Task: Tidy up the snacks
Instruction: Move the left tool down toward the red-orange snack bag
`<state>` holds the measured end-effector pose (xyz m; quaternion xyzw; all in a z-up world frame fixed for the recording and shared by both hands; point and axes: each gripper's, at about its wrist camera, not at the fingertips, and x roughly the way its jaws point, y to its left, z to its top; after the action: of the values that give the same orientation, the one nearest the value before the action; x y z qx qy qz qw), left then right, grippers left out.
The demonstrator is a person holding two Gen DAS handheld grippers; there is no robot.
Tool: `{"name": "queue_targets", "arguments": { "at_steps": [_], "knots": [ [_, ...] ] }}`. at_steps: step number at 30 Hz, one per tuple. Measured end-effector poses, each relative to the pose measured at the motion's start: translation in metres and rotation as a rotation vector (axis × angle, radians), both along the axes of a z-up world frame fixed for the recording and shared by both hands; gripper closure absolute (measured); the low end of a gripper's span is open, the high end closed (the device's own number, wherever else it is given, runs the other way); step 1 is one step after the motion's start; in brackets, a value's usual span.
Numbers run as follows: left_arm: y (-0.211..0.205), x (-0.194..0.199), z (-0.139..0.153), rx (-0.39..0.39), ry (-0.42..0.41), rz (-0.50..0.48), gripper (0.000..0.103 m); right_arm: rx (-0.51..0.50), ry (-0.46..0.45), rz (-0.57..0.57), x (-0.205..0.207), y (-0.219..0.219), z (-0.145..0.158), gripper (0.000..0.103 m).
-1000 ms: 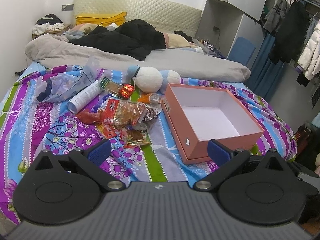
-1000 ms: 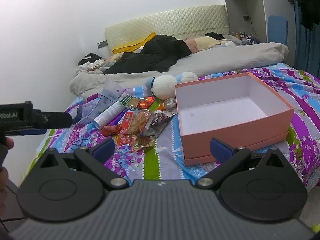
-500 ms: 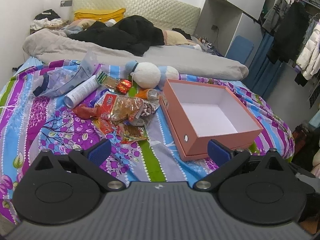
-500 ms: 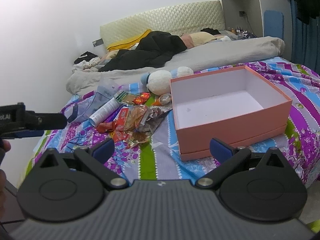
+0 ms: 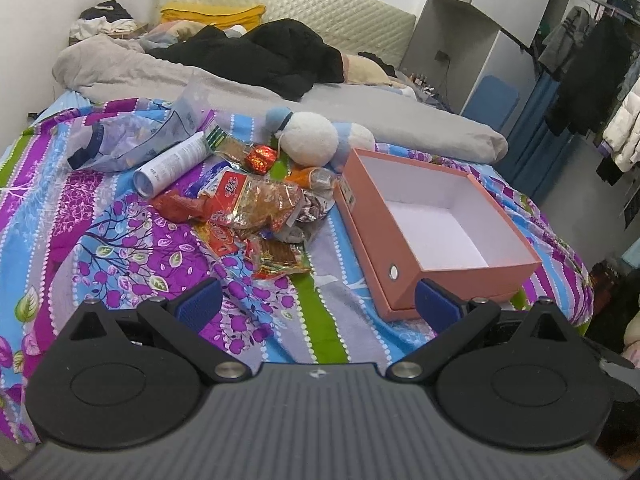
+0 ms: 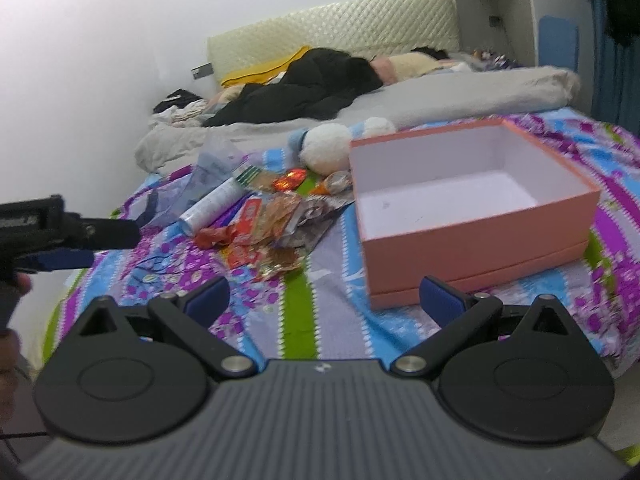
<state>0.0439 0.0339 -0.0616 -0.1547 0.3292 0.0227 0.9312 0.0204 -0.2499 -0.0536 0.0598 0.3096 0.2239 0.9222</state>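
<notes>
A pile of snack packets (image 5: 256, 216) lies on the patterned bedspread (image 5: 100, 248), also in the right wrist view (image 6: 272, 224). An empty pink box (image 5: 436, 224) stands right of the pile, also in the right wrist view (image 6: 468, 208). A white tube (image 5: 172, 168) and a clear plastic bag (image 5: 132, 140) lie left of the pile. My left gripper (image 5: 318, 304) is open and empty, short of the pile. My right gripper (image 6: 324, 300) is open and empty near the box's front corner. The left gripper also shows at the left edge of the right wrist view (image 6: 60, 236).
A white and blue plush toy (image 5: 316, 140) lies behind the snacks. A grey duvet (image 5: 240, 88) and black clothing (image 5: 272, 56) cover the far half of the bed. Wardrobe and hanging coats (image 5: 592, 68) stand to the right.
Both grippers have moved forward toward the bed; the snacks and box appear closer and lower. The right wrist view is blurred by motion. Jaws stay open.
</notes>
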Motion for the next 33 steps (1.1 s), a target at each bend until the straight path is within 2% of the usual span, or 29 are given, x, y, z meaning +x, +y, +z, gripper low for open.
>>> {"name": "queue_targets", "arguments": {
  "at_steps": [4,8,13,19,22,25,29,33],
  "knots": [
    [0.01,0.012,-0.014,0.001,0.013,0.007,0.0,-0.012,-0.001,0.038,0.003,0.007,-0.006,0.0],
    [0.023,0.023,-0.024,-0.026,0.03,-0.002,0.0,0.008,0.004,0.092,0.01,0.018,-0.01,0.007],
    [0.037,0.034,-0.034,-0.008,0.038,0.002,0.0,0.011,0.004,0.147,0.02,0.036,-0.017,0.007],
    [0.055,0.056,-0.053,0.007,0.056,0.006,0.0,-0.009,-0.04,0.199,0.026,0.056,-0.023,0.007],
    [0.061,0.067,-0.06,0.023,0.033,-0.038,0.0,0.024,-0.013,0.229,0.034,0.063,-0.031,0.007],
    [0.069,0.08,-0.071,0.021,0.02,-0.074,0.0,-0.012,-0.009,0.263,0.041,0.08,-0.039,0.007],
    [0.079,0.099,-0.088,0.002,0.012,-0.08,0.0,-0.127,-0.06,0.35,0.047,0.107,-0.055,0.007],
    [0.088,0.125,-0.108,0.004,0.033,-0.089,0.0,-0.129,-0.013,0.41,0.064,0.123,-0.075,0.007]
  ]
}}
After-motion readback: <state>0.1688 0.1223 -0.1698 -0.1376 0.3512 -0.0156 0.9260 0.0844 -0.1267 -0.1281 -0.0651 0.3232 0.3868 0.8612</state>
